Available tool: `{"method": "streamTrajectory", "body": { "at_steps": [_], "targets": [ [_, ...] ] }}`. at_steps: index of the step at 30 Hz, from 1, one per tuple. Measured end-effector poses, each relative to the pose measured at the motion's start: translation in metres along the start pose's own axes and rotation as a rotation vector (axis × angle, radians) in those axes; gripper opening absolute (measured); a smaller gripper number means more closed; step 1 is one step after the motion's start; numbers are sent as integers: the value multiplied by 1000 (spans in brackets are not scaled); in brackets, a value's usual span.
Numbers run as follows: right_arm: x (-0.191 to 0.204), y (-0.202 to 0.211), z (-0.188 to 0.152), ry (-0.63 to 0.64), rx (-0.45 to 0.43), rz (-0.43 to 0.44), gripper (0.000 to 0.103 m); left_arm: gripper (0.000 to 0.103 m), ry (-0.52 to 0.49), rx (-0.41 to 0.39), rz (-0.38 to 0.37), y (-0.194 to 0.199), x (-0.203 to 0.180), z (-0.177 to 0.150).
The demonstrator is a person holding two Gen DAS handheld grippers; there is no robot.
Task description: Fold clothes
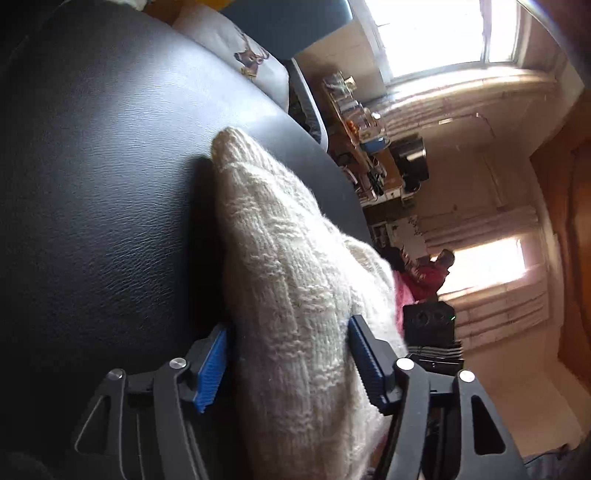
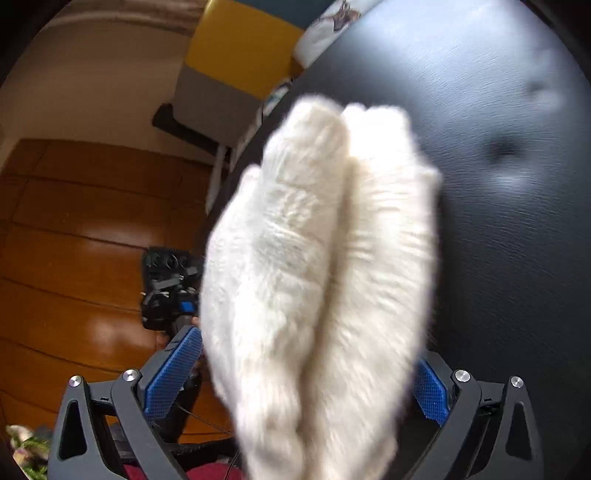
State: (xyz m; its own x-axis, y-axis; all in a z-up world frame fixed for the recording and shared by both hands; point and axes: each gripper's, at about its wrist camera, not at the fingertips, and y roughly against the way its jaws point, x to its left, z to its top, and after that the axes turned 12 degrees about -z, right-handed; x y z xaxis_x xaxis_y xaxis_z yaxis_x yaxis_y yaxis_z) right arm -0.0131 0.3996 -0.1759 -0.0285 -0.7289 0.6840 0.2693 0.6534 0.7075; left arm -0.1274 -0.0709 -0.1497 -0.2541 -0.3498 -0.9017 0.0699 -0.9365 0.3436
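A cream knitted garment (image 1: 295,280) lies folded in a thick bundle on a black leather surface (image 1: 103,177). My left gripper (image 1: 288,325) stands open around its near end, and a dark gap shows between the left blue pad (image 1: 212,369) and the knit. In the right wrist view the same garment (image 2: 317,240) looks white, fluffy and blurred, doubled into two lobes over the black leather surface (image 2: 498,240). My right gripper (image 2: 306,347) is open, its blue pads (image 2: 170,380) wide apart on either side of the bundle.
A grey cushion with a deer print (image 1: 247,55) rests at the far end of the leather. The surface's edge drops to a wooden floor (image 2: 74,229). A cluttered shelf (image 1: 362,144), red cloth (image 1: 424,280) and bright windows (image 1: 436,33) lie beyond.
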Motion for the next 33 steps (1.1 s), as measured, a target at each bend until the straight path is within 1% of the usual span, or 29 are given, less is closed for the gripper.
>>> {"method": "streamTrajectory", "body": {
  "at_steps": [1, 3, 6, 8, 10, 12, 14, 15, 16, 17, 19, 21, 22, 23, 24, 27, 30, 33],
  "targets": [
    [4, -3, 0, 16, 2, -18, 103, 70, -38, 26, 23, -4, -6, -2],
    [13, -10, 1, 43, 5, -47, 103, 73, -112, 78, 68, -13, -18, -7],
    [12, -9, -3, 46, -34, -9, 103, 74, -158, 128, 74, -14, -23, -8],
    [12, -9, -6, 53, -59, 14, 103, 70, -140, 134, 71, -11, -22, -8],
    [20, -11, -9, 97, -64, -10, 103, 60, -130, 134, 77, -9, -22, -9],
    [27, -16, -8, 121, -44, -35, 103, 55, -155, 119, 97, -10, -31, -12],
    [31, -20, -6, 120, -38, -62, 103, 52, -176, 103, 116, -8, -37, -16],
    [32, -22, -5, 116, -40, -78, 97, 51, -185, 93, 125, -7, -39, -19],
    [34, -24, -5, 115, -42, -98, 73, 51, -191, 83, 135, -7, -42, -22],
    [37, -25, -5, 120, -53, -128, 63, 50, -197, 72, 146, -7, -44, -25],
    [41, -26, -13, 113, -83, -135, 59, 47, -231, 47, 163, -6, -54, -34],
    [47, -24, -20, 115, -116, -146, 58, 46, -257, 21, 137, -3, -65, -44],
    [49, -22, -23, 110, -134, -146, 58, 45, -255, 12, 107, -1, -68, -47],
    [50, -20, -26, 99, -148, -131, 58, 45, -259, 9, 80, 0, -72, -52],
    [50, -17, -30, 97, -162, -119, 58, 45, -268, 12, 69, -2, -78, -54],
    [52, -1, -39, 91, -216, -101, 57, 45, -307, 46, 45, -14, -97, -56],
    [53, 27, -48, 86, -290, -82, 55, 45, -352, 81, 10, -33, -122, -52],
    [53, 61, -55, 81, -378, -70, 55, 45, -409, 119, -47, -62, -156, -36]
  ]
}}
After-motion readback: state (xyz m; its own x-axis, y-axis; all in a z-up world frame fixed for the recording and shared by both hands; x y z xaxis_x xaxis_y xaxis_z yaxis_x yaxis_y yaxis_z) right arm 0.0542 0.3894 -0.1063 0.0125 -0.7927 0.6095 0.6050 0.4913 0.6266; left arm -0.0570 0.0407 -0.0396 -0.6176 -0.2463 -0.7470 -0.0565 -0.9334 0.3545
